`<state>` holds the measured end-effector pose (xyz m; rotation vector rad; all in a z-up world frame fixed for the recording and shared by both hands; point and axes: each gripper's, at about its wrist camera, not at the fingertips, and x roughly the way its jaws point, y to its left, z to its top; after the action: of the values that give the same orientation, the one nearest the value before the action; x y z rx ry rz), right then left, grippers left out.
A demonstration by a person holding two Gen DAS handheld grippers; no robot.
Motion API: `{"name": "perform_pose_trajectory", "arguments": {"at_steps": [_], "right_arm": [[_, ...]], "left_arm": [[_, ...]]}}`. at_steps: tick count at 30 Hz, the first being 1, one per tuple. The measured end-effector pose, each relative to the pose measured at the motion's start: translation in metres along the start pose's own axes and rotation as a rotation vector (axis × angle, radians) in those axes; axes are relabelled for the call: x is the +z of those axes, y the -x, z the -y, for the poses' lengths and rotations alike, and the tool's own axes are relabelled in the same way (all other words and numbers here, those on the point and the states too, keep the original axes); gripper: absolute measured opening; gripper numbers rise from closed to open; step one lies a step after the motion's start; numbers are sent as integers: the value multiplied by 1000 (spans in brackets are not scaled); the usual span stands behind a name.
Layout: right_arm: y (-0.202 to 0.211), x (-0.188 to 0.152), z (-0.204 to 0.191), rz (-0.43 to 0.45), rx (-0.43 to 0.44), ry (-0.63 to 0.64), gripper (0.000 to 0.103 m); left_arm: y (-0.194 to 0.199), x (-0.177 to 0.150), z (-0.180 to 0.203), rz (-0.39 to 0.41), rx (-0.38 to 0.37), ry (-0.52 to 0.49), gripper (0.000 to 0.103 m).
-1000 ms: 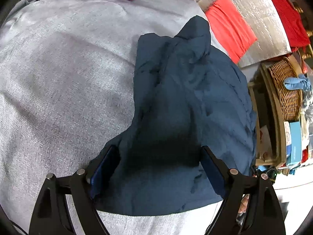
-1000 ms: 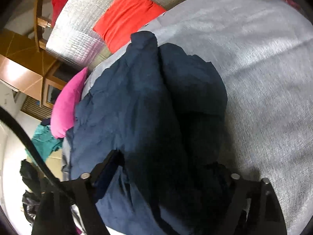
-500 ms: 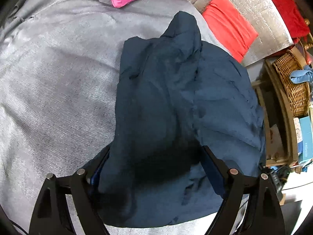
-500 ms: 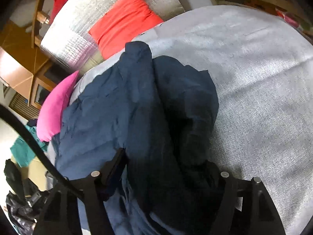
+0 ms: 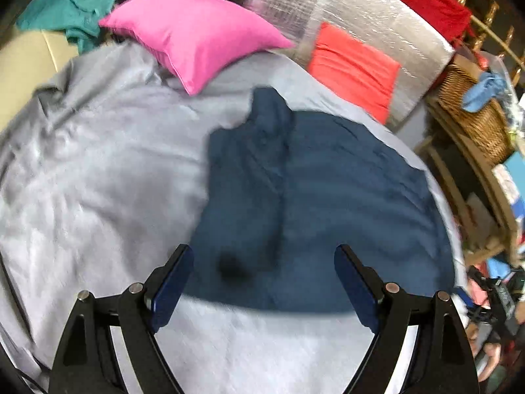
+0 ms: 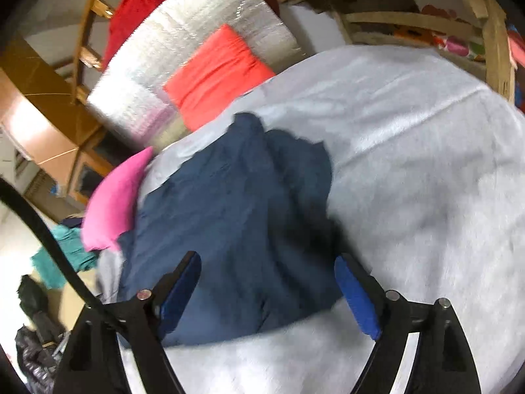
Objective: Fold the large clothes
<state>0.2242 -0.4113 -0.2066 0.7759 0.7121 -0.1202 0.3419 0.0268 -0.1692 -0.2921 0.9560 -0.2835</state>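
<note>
Navy garment folded on a grey-covered bed, both grippers above it.

The left gripper [image 5: 262, 282] has its jaws wide apart and empty; the right gripper [image 6: 267, 290] has jaws opening, gripping nothing. Beyond lies the navy garment [image 5: 311, 203] on the grey bedspread [image 5: 98, 170], then a pink pillow [image 5: 197, 29], an orange cushion [image 5: 354, 69], a silver quilted mat [image 5: 361, 16] and a wicker basket [image 5: 472, 111].

A bed [image 5: 98, 170] covered in grey sheet carries a folded navy garment [image 5: 328, 197] lying flat toward its right side, with a pink pillow [image 5: 197, 32] at the far edge.
</note>
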Motion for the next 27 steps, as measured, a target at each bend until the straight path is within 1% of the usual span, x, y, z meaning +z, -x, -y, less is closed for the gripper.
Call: {"name": "perform_pose_trajectory", "arguments": {"at_steps": [3, 6, 8, 10, 12, 13, 15, 17, 19, 23, 24, 25, 26, 27], "right_arm": [[0, -21, -5, -54, 81, -33, 88], [-12, -42, -2, -144, 165, -125, 88], [-24, -49, 1, -186, 194, -183, 88], [-37, -53, 5, -208, 196, -236, 88], [-48, -53, 12, -200, 193, -292, 88], [-54, -51, 15, -193, 191, -316, 88], [-60, -49, 21, -160, 201, -363, 88], [-65, -45, 26, -120, 217, -410, 88], [-71, -40, 28, -82, 238, -441, 88], [-77, -35, 22, -38, 241, -435, 89], [-78, -33, 18, -30, 227, -416, 88], [-79, -32, 13, -21, 198, -386, 78], [-79, -29, 6, -21, 167, -353, 62], [-80, -28, -3, -24, 121, -293, 57]], "left_arm": [[-5, -21, -3, -71, -75, 66, 88], [-18, -42, -13, -170, -152, 192, 88], [-29, -46, -21, -201, -181, 285, 88], [-40, -45, -30, -197, -187, 353, 88], [-50, -41, -40, -171, -155, 412, 88], [-53, -37, -45, -139, -164, 454, 88], [-54, -30, -51, -77, -151, 493, 88], [-59, -25, -54, -56, -150, 517, 88], [-66, -23, -58, -45, -166, 550, 88], [-74, -13, -49, -30, -166, 529, 87], [-76, -9, -48, -26, -171, 522, 87], [-80, -5, -46, -19, -174, 512, 86], [-82, -1, -42, -9, -166, 493, 85], [-82, 3, -38, 0, -159, 471, 79]]}}
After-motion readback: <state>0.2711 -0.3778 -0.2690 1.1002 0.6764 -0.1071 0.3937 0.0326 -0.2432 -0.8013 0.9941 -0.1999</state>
